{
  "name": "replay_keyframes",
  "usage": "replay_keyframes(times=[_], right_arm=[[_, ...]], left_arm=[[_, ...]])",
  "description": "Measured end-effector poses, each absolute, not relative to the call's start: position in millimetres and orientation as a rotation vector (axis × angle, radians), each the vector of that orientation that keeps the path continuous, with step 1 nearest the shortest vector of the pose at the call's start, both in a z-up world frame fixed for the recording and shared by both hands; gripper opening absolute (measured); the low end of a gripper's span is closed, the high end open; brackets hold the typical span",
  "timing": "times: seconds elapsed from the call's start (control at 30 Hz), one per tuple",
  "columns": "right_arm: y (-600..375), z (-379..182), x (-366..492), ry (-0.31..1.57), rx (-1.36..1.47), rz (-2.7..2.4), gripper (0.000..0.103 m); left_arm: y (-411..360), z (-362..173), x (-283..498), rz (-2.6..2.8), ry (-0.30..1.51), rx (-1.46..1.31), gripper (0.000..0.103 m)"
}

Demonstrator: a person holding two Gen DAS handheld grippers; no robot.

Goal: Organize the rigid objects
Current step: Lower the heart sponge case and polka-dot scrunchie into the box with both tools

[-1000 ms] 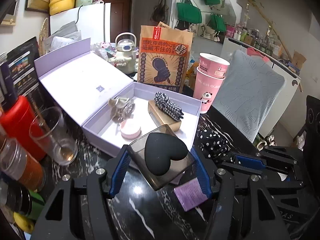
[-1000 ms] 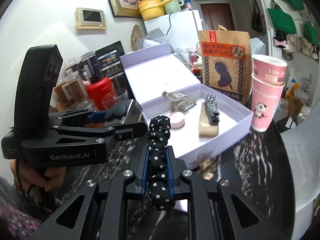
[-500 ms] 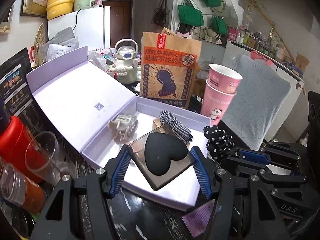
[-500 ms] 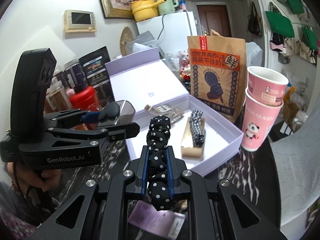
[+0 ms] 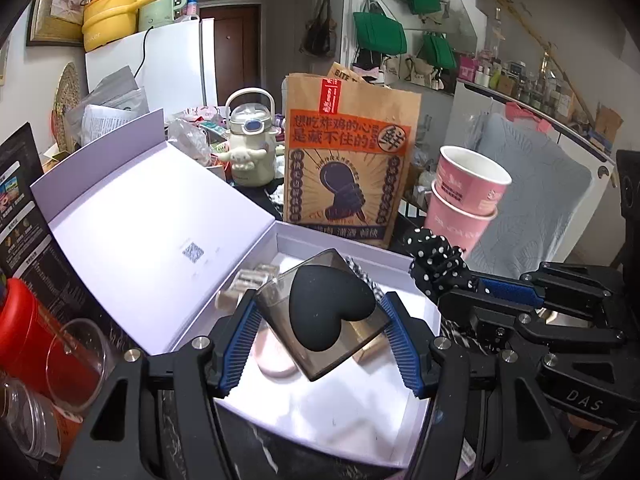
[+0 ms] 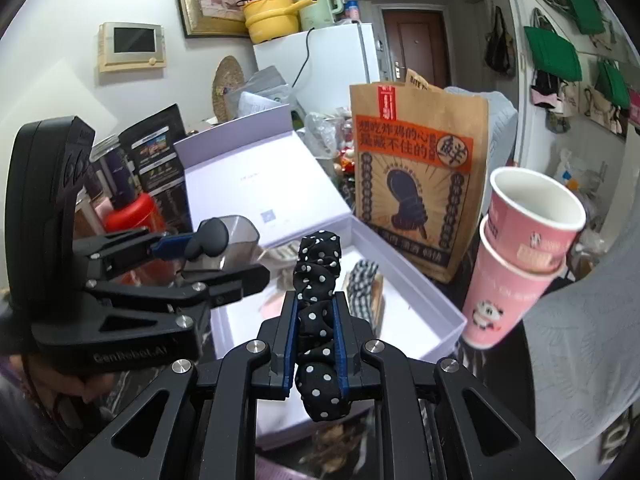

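My left gripper (image 5: 320, 336) is shut on a clear grey case holding a black heart-shaped sponge (image 5: 330, 314) and holds it above the open lilac box (image 5: 352, 432). The case also shows in the right wrist view (image 6: 224, 240). My right gripper (image 6: 316, 316) is shut on a black polka-dot scrunchie (image 6: 316, 280), held above the box's front edge (image 6: 404, 332); the scrunchie also shows in the left wrist view (image 5: 436, 264). In the box lie a checked hair clip on a card (image 6: 362, 284), a pink round compact (image 5: 272, 360) and a pale claw clip (image 5: 248, 284).
A brown paper bag (image 5: 352, 168) stands behind the box. Two stacked pink paper cups (image 5: 464, 200) stand to its right. A glass (image 5: 76, 364), a red container (image 5: 24, 328) and jars crowd the left. The box lid (image 5: 140, 232) leans open to the left. A cream kettle (image 5: 250, 140) sits behind.
Both grippers have risen and moved forward over the box with their loads. The heart case now hangs over the box's inside instead of its front edge.
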State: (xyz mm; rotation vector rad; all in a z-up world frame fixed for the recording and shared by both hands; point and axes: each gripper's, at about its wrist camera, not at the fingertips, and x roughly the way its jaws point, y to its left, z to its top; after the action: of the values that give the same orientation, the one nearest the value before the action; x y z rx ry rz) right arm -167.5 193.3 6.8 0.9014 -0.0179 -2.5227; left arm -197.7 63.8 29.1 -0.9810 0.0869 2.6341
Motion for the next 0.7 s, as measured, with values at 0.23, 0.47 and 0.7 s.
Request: replay_keyframes(times=[0.23,0.47,0.7], right_arm=[[192.4,12.4,-189.7,-0.032,0.895,-2.547,0.016],[190.4,3.9,-206.2,-0.058,0.934,-2.552,0.016],[188.4,-15.9,-217.9,-0.089,0.992,-2.544,0.016]], left_arm=[[65.2,31.0,-215.8,2.646,0.075,-0.970,0.061],[59.7,17.9,-233.7,2.657,0.056,-1.022,0.061],[57.3,-4.9,-247.5,2.610,0.064,-1.115,0.061]])
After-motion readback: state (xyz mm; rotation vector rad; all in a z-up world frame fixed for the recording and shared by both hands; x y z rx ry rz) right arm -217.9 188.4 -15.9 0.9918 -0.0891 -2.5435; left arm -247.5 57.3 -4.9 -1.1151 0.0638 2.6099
